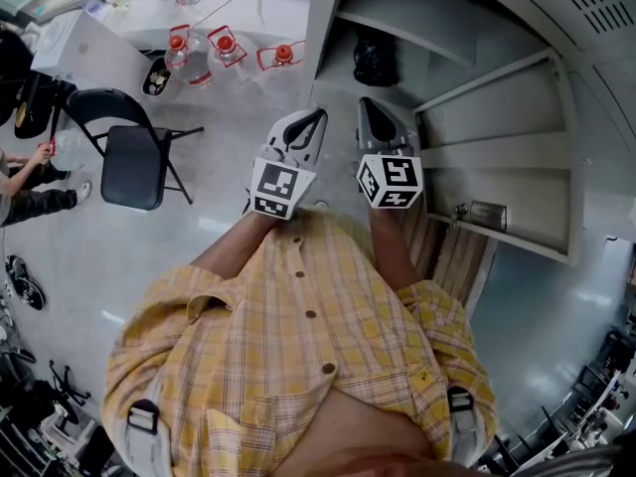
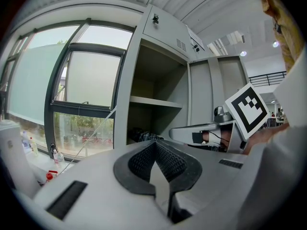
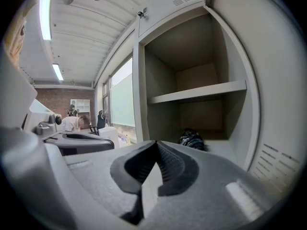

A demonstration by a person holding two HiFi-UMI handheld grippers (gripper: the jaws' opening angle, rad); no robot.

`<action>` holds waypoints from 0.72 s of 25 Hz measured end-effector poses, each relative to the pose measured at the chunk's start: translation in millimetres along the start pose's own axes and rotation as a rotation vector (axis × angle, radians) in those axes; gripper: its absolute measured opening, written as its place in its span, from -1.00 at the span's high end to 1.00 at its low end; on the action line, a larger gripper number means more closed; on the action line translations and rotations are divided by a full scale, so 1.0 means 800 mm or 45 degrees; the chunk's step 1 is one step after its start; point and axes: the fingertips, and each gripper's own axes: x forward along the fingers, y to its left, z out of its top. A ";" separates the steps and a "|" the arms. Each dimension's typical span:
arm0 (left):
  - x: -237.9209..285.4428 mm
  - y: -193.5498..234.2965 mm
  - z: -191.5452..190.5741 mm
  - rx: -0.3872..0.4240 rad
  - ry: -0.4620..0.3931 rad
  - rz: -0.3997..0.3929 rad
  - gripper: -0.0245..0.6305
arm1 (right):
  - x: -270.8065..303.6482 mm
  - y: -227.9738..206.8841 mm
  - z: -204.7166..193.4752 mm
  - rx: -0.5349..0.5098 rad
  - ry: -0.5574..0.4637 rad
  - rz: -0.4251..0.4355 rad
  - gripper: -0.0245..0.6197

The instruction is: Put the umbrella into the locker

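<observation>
Grey floor point(image 1: 109, 256) — black folding chair point(image 1: 134, 167) (large window point(image 2: 91, 80) beyond).

Two grippers are out there, the left gripper point(image 1: 318, 117) and the right gripper point(image 1: 368, 105), and two marker cubes with them, a left cube point(image 1: 276, 189) and a right cube point(image 1: 391, 182). One locker point(image 1: 497, 97) stands open, and there's one umbrella point(image 1: 376, 63) inside. On the floor is one folding chair point(image 1: 134, 162). The red-capped bottles come to three: left bottle point(image 1: 181, 48), middle bottle point(image 1: 227, 46), right bottle point(image 1: 281, 56). One seated person point(image 1: 30, 192) is at the edge.
</observation>
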 end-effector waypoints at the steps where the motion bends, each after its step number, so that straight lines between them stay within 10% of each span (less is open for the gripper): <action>1: 0.000 0.000 0.000 0.000 0.001 0.000 0.91 | -0.001 0.001 -0.001 0.003 0.001 0.003 0.93; 18: -0.004 0.004 -0.002 -0.011 0.002 0.011 0.91 | -0.011 0.030 0.005 -0.004 -0.009 0.059 0.93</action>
